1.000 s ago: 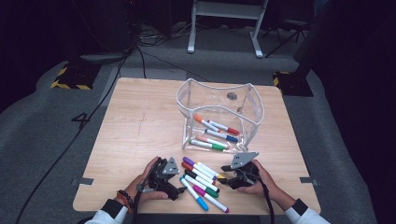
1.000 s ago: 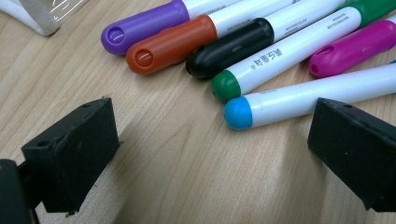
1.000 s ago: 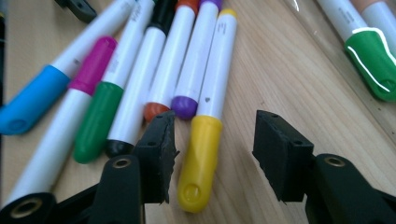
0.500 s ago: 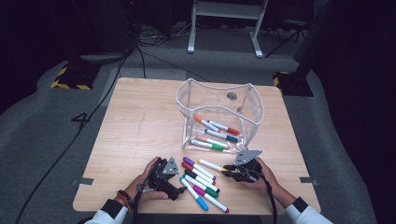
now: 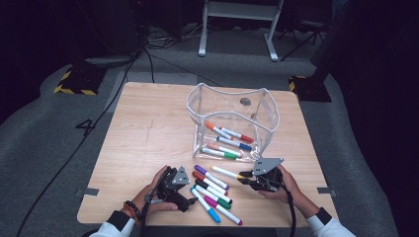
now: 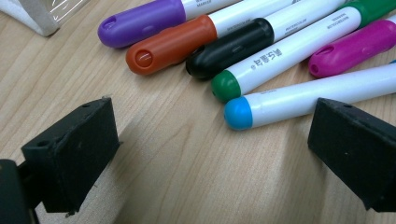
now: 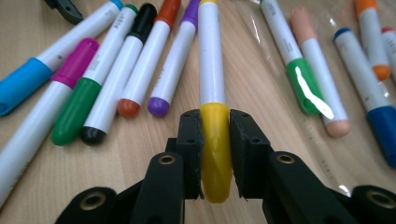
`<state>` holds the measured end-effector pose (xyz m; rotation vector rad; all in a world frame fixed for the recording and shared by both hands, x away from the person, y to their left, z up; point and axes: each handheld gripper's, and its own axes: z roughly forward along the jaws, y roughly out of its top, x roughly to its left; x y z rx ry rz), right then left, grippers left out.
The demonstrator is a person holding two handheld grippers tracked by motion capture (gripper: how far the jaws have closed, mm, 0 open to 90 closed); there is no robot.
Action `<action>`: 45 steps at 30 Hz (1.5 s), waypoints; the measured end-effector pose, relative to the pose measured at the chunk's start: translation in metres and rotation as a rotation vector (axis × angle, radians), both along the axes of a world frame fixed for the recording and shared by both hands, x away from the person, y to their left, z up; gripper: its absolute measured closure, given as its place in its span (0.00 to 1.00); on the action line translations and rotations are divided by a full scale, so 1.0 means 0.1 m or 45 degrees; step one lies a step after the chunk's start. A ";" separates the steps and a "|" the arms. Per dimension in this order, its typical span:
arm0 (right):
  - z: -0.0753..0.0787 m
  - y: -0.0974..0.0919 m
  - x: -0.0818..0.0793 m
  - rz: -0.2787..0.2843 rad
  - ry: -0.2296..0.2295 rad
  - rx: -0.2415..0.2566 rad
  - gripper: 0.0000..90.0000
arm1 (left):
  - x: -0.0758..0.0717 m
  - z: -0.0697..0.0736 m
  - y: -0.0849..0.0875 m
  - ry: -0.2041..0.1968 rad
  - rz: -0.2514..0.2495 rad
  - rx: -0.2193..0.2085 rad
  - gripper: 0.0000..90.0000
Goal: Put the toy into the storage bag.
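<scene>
The right hand-held gripper (image 7: 215, 140) is clenched on the yellow cap of a yellow marker (image 7: 211, 79); its jaws have just been closing onto it. The marker's white barrel points away from the gripper, over the bench (image 5: 148, 123), between a loose row of markers (image 5: 213, 192) and the clear pouch (image 5: 232, 123) that holds more markers. The left hand-held gripper (image 6: 210, 154) rests released on the bench, its jaws wide apart, just beside the blue marker (image 6: 280, 100).
</scene>
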<state>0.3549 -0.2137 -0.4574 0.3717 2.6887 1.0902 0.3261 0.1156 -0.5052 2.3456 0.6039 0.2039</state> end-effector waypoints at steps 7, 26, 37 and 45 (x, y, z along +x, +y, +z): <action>0.42 -0.04 -0.05 0.040 -0.103 0.062 0.84 | 0.00 0.00 0.00 0.000 0.002 0.001 0.02; 1.37 -0.16 0.08 0.025 -0.295 0.165 0.84 | 0.00 0.00 0.00 0.002 0.002 0.002 0.02; 1.70 -0.19 0.58 -0.078 -0.323 0.095 0.84 | 0.00 0.00 0.00 0.000 0.000 0.000 0.02; 1.65 -0.16 1.07 -0.153 -0.224 0.035 0.84 | 0.01 0.00 0.00 0.000 -0.003 0.001 0.02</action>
